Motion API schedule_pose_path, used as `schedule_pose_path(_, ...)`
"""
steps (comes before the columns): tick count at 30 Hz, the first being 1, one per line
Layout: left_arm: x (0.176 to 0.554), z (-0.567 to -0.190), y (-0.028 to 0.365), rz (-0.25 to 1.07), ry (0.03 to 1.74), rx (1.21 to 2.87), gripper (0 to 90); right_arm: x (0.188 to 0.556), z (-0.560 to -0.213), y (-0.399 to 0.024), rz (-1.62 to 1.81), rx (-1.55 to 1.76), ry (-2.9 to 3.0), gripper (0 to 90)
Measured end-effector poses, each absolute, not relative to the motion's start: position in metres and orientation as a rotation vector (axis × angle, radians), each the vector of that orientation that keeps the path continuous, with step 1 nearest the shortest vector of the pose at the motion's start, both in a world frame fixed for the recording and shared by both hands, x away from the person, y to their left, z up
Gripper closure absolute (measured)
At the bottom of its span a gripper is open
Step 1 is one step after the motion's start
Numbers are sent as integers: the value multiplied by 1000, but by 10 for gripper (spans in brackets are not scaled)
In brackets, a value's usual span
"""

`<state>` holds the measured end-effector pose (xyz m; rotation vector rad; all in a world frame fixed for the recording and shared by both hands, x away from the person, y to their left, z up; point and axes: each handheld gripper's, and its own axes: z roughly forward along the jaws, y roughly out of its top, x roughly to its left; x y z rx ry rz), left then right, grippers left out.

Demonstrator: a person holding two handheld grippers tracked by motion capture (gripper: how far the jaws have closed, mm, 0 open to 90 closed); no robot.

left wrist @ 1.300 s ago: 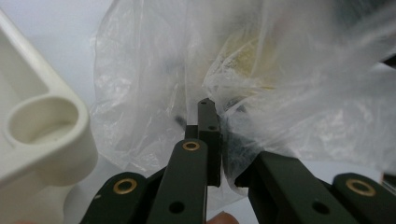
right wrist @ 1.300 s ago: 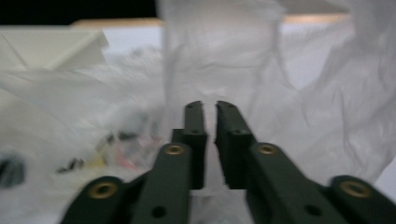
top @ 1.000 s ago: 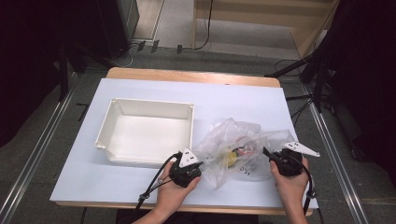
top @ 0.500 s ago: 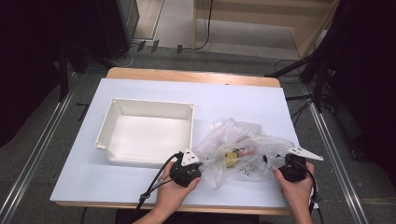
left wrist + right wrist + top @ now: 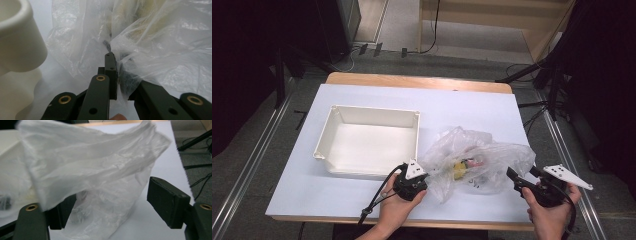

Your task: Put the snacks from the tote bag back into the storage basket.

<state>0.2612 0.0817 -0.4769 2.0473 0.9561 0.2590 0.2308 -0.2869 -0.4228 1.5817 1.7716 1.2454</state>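
Grippers at a clear plastic bag on the white table, one pinching it and one let go.

Left gripper sits at the bag's near-left edge with its jaws pressed together on a bunched fold of the film, seen close up in the left gripper view. Right gripper is just beside the bag's right edge; its jaws have just been opening and now stand spread, with the loose film between them but neither pad pressing on it. Bag lies crumpled on the table's near-right part, just right of the empty white tray, with a yellow item and other small things showing dimly through it.
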Motion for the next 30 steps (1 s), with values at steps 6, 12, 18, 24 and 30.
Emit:
schedule_pose_path(6, 261, -477, 82, 259, 956, 2044, 850, 225, -403, -300, 1273, 1588, 1702, 186)
schedule_pose_path(12, 262, -477, 83, 249, 959, 2039, 849, 222, -396, -317, 1244, 1633, 1636, 144)
schedule_pose_path(18, 262, -477, 83, 244, 960, 2031, 848, 213, -374, -317, 1296, 1579, 1592, 144)
schedule_pose_path(24, 262, -477, 83, 242, 959, 2030, 846, 207, -351, -294, 1355, 1456, 1591, 143)
schedule_pose_path(30, 262, -477, 83, 236, 959, 2028, 842, 221, -342, -266, 1406, 1373, 1607, 149)
